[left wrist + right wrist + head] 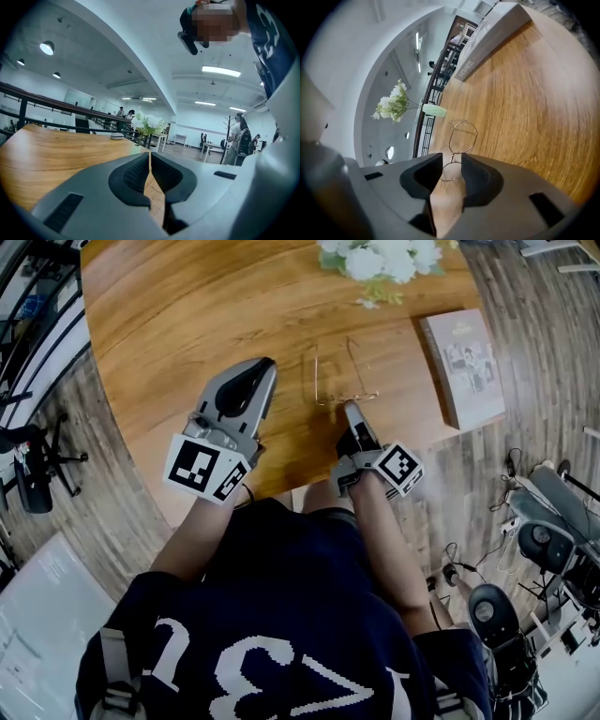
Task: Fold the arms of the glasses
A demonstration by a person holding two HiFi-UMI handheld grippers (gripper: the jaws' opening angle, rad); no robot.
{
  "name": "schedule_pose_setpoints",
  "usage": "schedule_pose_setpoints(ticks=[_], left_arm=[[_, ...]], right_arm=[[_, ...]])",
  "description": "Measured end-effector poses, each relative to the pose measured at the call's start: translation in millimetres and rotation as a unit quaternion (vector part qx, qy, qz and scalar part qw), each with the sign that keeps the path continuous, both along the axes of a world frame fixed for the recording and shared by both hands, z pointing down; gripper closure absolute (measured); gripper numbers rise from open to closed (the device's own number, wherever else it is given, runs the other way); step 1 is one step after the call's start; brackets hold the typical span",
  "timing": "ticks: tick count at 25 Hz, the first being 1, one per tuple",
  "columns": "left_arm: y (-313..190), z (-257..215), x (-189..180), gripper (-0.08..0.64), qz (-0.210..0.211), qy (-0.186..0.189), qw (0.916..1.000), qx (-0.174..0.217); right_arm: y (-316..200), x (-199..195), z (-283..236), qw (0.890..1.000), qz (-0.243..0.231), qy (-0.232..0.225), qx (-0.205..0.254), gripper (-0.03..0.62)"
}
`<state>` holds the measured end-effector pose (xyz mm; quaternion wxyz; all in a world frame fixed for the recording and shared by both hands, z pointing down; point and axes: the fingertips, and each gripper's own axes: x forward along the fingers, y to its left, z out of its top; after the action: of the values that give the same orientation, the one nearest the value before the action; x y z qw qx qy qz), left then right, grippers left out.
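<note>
The left tongs (263, 365) are fully closed with nothing between them. In the left gripper view the pads meet along a thin seam and only the table (159, 324) shows beyond them. They sit over the table, to the left of the glasses and clear of them, pointing away from the person.

The glasses (454, 151) lie opened out on the table near its front edge. The lens front runs crosswise, closest to the person. Both arms extend away from the person toward the flowers (380, 259), so each arm's long axis is roughly in line with the direction both tongs point.

The right tongs (350, 407) are at the lens front, with their jaws spread wide. In the right gripper view one lens sits in the gap between the pads, which do not appear to press on it, and the second lens lies just past the tips. A book (464, 367) lies well apart to the right.

Assessment: the right tongs are placed to clamp the lens front. The left tongs are the nearer tool to the left-hand arm. That arm would have to be pushed sideways, across its length, to fold it.
</note>
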<state>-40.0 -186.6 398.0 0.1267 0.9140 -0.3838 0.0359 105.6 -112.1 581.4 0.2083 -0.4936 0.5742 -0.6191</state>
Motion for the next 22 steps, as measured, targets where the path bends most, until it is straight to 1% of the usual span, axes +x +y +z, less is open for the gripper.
schedule_pose_setpoints(ticks=[3,6,8,10,14,16,21,22], left_arm=[[0.6,1.9,-1.4,0.534,-0.001,-0.005,1.0,0.0],[1.1,3.6,-5.1,0.534,-0.005,-0.007,1.0,-0.003],[1.4,4.3,-7.8,0.534,-0.009,-0.007,0.9999,-0.004],[1.7,4.8,-9.8,0.534,-0.011,-0.008,0.9999,-0.006],[2.4,4.0,-11.1,0.534,-0.008,0.0,0.9999,-0.013],[3.0,4.9,-7.7,0.532,0.004,0.009,0.9996,-0.026],[2.1,17.7,5.0,0.529,0.033,0.028,0.9961,-0.078],[2.3,21.0,8.1,0.504,0.038,0.029,0.9949,-0.09]], right_arm=[[-4.6,1.1,5.1,1.0,0.015,-0.027,-0.004,0.457],[-7.7,1.9,6.9,0.999,0.024,-0.042,0.003,0.523],[-9.2,2.8,6.4,0.998,0.031,-0.053,0.009,0.54],[-11.9,3.0,3.0,0.997,0.034,-0.064,0.021,0.56],[-18.1,4.2,-10.9,0.995,0.029,-0.075,0.055,0.563],[-21.8,5.3,-21.5,0.994,0.027,-0.078,0.07,0.565],[-33.0,6.0,-58.8,0.989,0.02,-0.091,0.112,0.565],[-34.5,5.7,-67.4,0.988,0.018,-0.095,0.123,0.565]])
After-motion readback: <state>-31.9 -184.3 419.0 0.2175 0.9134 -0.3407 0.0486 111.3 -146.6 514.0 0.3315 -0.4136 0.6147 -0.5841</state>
